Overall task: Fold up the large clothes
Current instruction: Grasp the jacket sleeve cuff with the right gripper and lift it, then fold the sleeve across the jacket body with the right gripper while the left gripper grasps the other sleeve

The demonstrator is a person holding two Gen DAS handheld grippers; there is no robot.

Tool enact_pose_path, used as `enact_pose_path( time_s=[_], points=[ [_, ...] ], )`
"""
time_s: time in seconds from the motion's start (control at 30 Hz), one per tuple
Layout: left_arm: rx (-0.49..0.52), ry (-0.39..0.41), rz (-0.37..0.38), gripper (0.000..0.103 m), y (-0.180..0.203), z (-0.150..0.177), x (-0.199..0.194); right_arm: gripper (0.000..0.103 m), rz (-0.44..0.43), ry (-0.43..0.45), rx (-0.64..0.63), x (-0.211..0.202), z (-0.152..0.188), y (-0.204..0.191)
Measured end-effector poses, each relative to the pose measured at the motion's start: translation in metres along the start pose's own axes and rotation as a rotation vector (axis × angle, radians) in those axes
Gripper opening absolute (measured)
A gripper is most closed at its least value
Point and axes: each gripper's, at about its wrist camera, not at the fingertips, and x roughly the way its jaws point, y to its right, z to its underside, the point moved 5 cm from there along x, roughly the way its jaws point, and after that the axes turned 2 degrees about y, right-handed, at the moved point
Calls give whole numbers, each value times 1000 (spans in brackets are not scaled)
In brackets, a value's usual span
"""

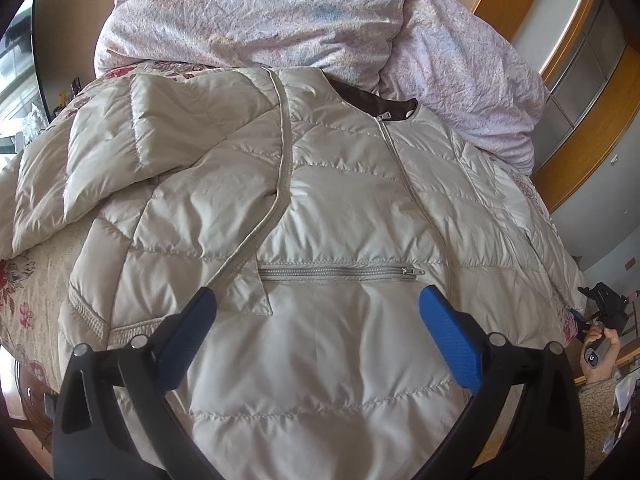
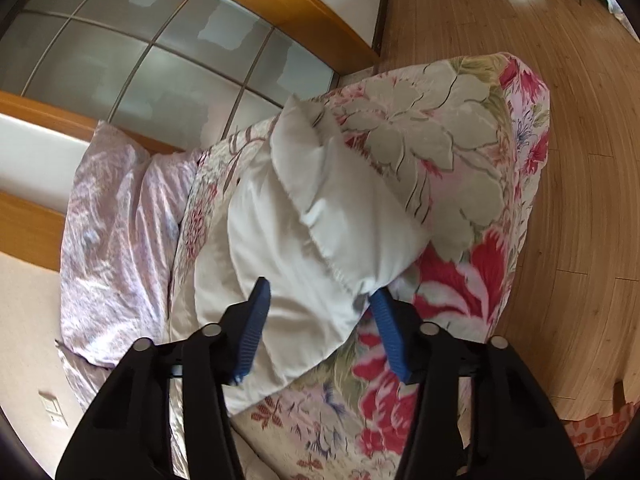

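A cream quilted jacket (image 1: 328,208) lies front up on the bed, its zip closed and its left sleeve (image 1: 160,140) folded across the chest. My left gripper (image 1: 318,300) is open and empty, hovering above the jacket's lower front near the pocket zip (image 1: 340,271). In the right wrist view the jacket's right sleeve (image 2: 316,224) stretches out over the floral bedspread (image 2: 448,160). My right gripper (image 2: 320,292) is open with its blue fingers (image 2: 256,320) on either side of the sleeve's lower part; I cannot tell if they touch it.
A crumpled pink duvet (image 1: 304,20) is heaped at the head of the bed. Sliding frosted wardrobe doors (image 2: 160,48) stand beyond it. Wooden floor (image 2: 580,160) runs along the bed's right edge. The right hand and its gripper (image 1: 604,320) show at the far right.
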Motion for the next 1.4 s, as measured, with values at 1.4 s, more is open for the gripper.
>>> enact_pose_path(
  time_s=[1.4],
  points=[
    [-507, 407, -126, 101, -220, 7, -88, 25, -256, -399, -1606, 19, 498, -252]
  ],
)
